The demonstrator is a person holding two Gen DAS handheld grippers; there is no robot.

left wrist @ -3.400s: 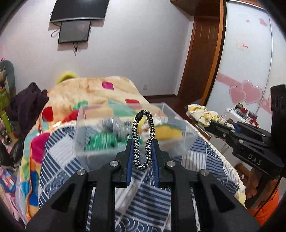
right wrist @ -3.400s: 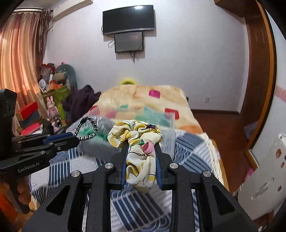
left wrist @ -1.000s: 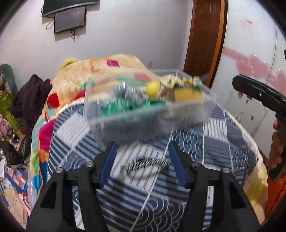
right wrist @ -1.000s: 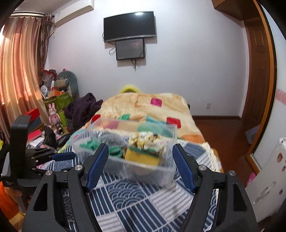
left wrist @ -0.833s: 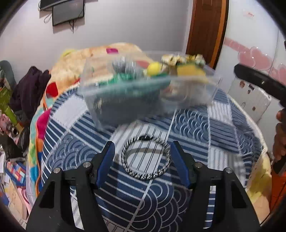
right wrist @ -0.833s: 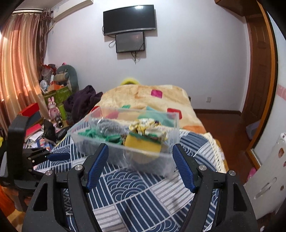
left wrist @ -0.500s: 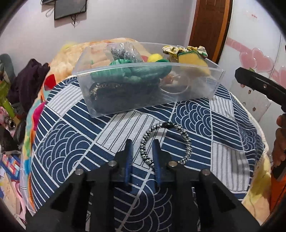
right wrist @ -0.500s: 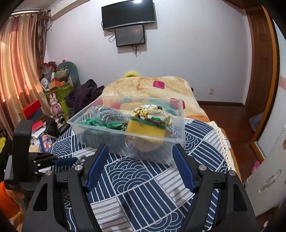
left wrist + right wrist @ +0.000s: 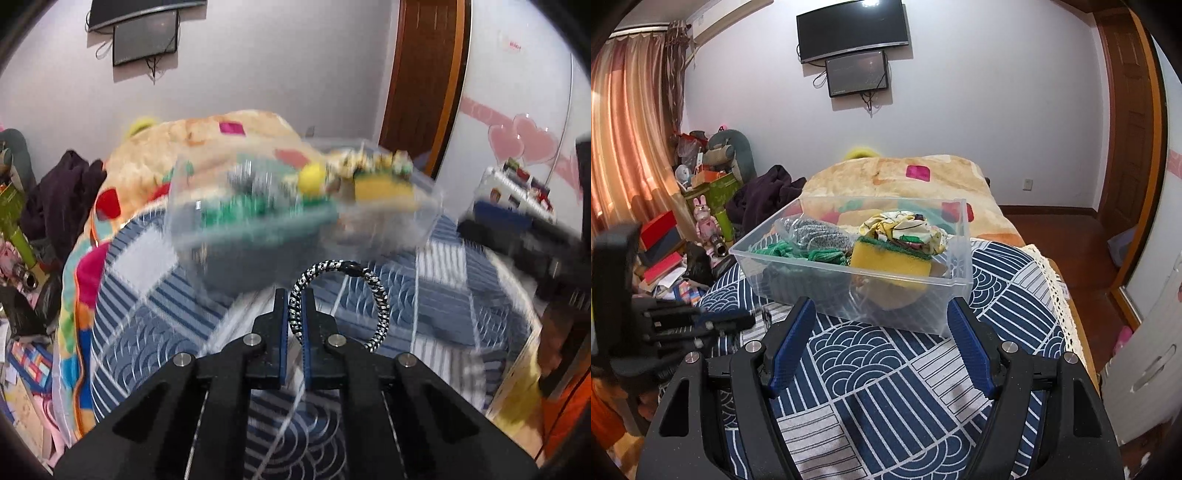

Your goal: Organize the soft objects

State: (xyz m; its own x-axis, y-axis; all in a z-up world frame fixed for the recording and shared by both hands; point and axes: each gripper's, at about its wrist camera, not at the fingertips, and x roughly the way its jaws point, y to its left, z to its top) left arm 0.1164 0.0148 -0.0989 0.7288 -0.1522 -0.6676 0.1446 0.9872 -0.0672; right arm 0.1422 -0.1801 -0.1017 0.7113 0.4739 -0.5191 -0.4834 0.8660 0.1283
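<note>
My left gripper (image 9: 294,316) is shut on a black-and-white braided hair tie (image 9: 375,302), lifted above the blue patterned cloth just in front of the clear plastic bin (image 9: 424,225), which is blurred. My right gripper (image 9: 881,350) is open and empty, close in front of the bin (image 9: 956,288). In the bin lie a yellow sponge (image 9: 890,263), a floral scrunchie (image 9: 905,230), green cord (image 9: 798,254) and a grey mesh item (image 9: 818,234). The left gripper (image 9: 738,322) shows blurred at the left of the right wrist view.
The bin stands on a round table with a blue-and-white cloth (image 9: 886,376). A bed with a patterned blanket (image 9: 908,177) lies behind. Clutter and boxes (image 9: 665,251) fill the floor at the left. A wooden door (image 9: 1126,140) is at the right.
The left gripper closed on the hair tie lying on the cloth and lifted it up toward the bin. The right gripper stayed open and moved slightly nearer the bin.
</note>
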